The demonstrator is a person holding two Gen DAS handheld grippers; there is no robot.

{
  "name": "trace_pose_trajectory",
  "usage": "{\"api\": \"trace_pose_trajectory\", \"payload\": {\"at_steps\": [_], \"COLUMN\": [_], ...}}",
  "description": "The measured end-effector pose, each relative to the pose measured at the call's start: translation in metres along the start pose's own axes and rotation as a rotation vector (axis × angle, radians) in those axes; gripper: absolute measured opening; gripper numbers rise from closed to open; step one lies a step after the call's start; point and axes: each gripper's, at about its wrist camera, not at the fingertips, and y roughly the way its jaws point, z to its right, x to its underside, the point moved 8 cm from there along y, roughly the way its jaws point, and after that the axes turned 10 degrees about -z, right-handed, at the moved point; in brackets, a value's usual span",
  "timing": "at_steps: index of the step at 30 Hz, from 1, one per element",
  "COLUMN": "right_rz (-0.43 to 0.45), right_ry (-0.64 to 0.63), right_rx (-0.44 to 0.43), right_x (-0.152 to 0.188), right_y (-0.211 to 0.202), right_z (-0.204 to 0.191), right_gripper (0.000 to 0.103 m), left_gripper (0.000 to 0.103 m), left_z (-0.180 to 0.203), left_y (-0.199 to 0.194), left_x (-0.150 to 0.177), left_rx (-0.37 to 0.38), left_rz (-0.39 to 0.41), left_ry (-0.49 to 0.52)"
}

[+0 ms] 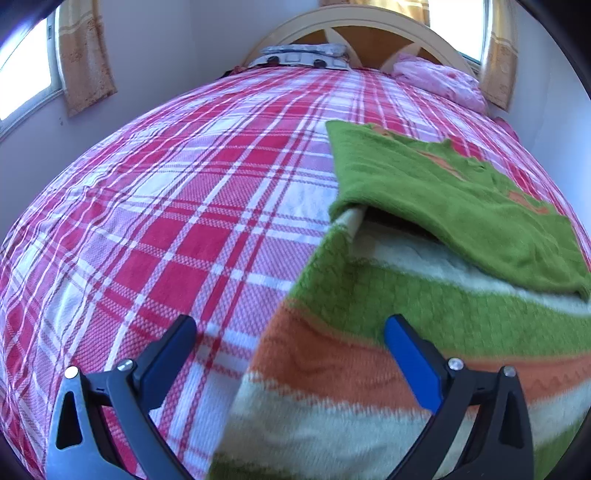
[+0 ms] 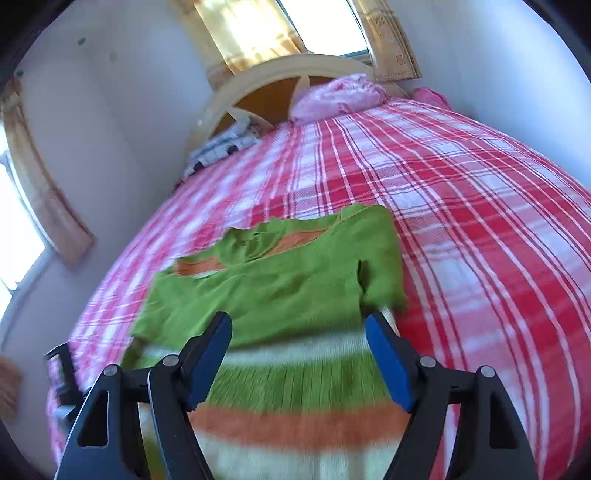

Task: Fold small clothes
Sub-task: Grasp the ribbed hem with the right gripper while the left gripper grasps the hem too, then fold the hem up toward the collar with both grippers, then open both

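A small knitted sweater [image 1: 424, 295] [image 2: 280, 280], green with orange and cream stripes, lies on the plaid bed. Its green sleeves are folded over the body. In the left wrist view my left gripper [image 1: 291, 325] stands open above the sweater's left edge, with one finger over the bedspread and the other over the striped hem. My right gripper [image 2: 299, 325] hangs open over the striped lower part of the sweater, nothing pinched between its blue pads [image 2: 388, 365]. The other gripper [image 2: 62, 369] shows as a dark shape at the left edge of the right wrist view.
The bed is covered by a red, pink and white plaid spread [image 1: 166, 221] [image 2: 461, 221]. A pink bundle of cloth [image 1: 439, 83] [image 2: 340, 96] and a printed pillow [image 1: 303, 55] [image 2: 221, 147] lie by the curved headboard [image 1: 354, 22]. Walls and curtained windows surround the bed.
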Motion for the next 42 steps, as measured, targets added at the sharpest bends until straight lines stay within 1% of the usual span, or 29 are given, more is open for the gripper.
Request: {"api": "trace_pose_trajectory", "payload": {"at_steps": [2, 5, 7, 10, 12, 14, 15, 17, 18, 19, 20, 21, 22, 23, 24, 26, 28, 29, 30, 31, 32, 33, 34, 36, 38, 40, 42], "right_rz": [-0.017, -0.071, -0.101, -0.126, -0.15, -0.181, -0.19, -0.202, -0.215, -0.233, -0.253, -0.273, -0.288, -0.304, -0.282, -0.293, -0.315, -0.329, -0.339, -0.344, -0.349, -0.347, -0.354, -0.365, -0.383, -0.397, -0.406], "right_ry": [0.018, 0.044, 0.018, -0.073, -0.13, -0.141, -0.127, -0.103, -0.099, -0.109, -0.13, -0.146, -0.151, -0.151, -0.155, -0.157, -0.164, -0.179, -0.202, -0.231, -0.266, -0.293, -0.306, -0.284, -0.255, -0.222, -0.161], "right_rx": [-0.013, -0.034, -0.007, 0.082, 0.113, 0.12, 0.113, 0.084, 0.069, 0.065, 0.074, 0.077, 0.077, 0.072, 0.08, 0.061, 0.043, 0.034, 0.033, 0.041, 0.061, 0.083, 0.089, 0.06, 0.025, -0.007, -0.07], "right_x": [0.016, 0.056, 0.082, 0.12, 0.144, 0.163, 0.171, 0.184, 0.192, 0.2, 0.208, 0.215, 0.222, 0.227, 0.229, 0.234, 0.24, 0.246, 0.25, 0.253, 0.256, 0.257, 0.257, 0.254, 0.251, 0.25, 0.247], "right_y": [-0.016, -0.043, -0.059, -0.079, -0.086, -0.09, -0.091, -0.093, -0.093, -0.091, -0.089, -0.087, -0.086, -0.082, -0.082, -0.081, -0.081, -0.081, -0.081, -0.081, -0.079, -0.077, -0.074, -0.07, -0.067, -0.068, -0.069], "right_z": [0.008, 0.025, 0.033, 0.04, 0.04, 0.042, 0.044, 0.047, 0.045, 0.043, 0.04, 0.036, 0.035, 0.033, 0.031, 0.024, 0.017, 0.011, 0.006, 0.001, -0.003, -0.005, -0.007, -0.008, -0.006, -0.004, -0.004], "right_gripper": [0.076, 0.076, 0.076, 0.076, 0.076, 0.076, 0.076, 0.076, 0.075, 0.072, 0.062, 0.053, 0.052, 0.052, 0.052, 0.052, 0.052, 0.052, 0.052, 0.052, 0.045, 0.028, 0.022, 0.014, 0.012, 0.011, 0.01], "left_gripper": [0.103, 0.103, 0.103, 0.103, 0.103, 0.103, 0.102, 0.093, 0.088, 0.088, 0.086, 0.081, 0.077, 0.077, 0.076, 0.076, 0.074, 0.071, 0.068, 0.061, 0.056, 0.041, 0.029, 0.024, 0.019, 0.017, 0.016], "left_z": [-0.001, -0.01, -0.024, -0.038, -0.045, -0.045, -0.045, -0.042, -0.04, -0.038, -0.035, -0.029, -0.026, -0.021, -0.018, -0.017, -0.019, -0.021, -0.022, -0.022, -0.019, -0.017, -0.016, -0.014, -0.015, -0.018, -0.02], "left_y": [-0.01, -0.034, -0.056, -0.078, -0.086, -0.089, -0.09, -0.088, -0.086, -0.088, -0.09, -0.091, -0.092, -0.093, -0.093, -0.089, -0.085, -0.081, -0.081, -0.082, -0.084, -0.085, -0.086, -0.085, -0.085, -0.087, -0.094], "left_x": [0.011, 0.037, 0.058, 0.083, 0.101, 0.122, 0.13, 0.15, 0.158, 0.164, 0.168, 0.174, 0.177, 0.182, 0.187, 0.193, 0.201, 0.205, 0.207, 0.207, 0.207, 0.207, 0.207, 0.205, 0.204, 0.202, 0.198], "left_rx": [0.029, 0.095, 0.13, 0.164, 0.197, 0.249, 0.264, 0.278, 0.266, 0.241, 0.241, 0.269, 0.288, 0.311, 0.314, 0.3, 0.328, 0.356, 0.367, 0.376, 0.392, 0.413, 0.438, 0.457, 0.473, 0.499, 0.518], "left_rz": [-0.01, 0.001, 0.032, 0.056, 0.041, 0.012, 0.001, -0.029, -0.043, -0.026, -0.026, -0.043, -0.057, -0.076, -0.088, -0.11, -0.158, -0.19, -0.19, -0.177, -0.176, -0.179, -0.187, -0.195, -0.193, -0.202, -0.209], "left_ry": [0.045, 0.116, 0.157, 0.191, 0.202, 0.221, 0.23, 0.252, 0.269, 0.292, 0.313, 0.337, 0.346, 0.355, 0.362, 0.369, 0.344, 0.318, 0.299, 0.29, 0.289, 0.288, 0.283, 0.275, 0.265, 0.244, 0.231]}}
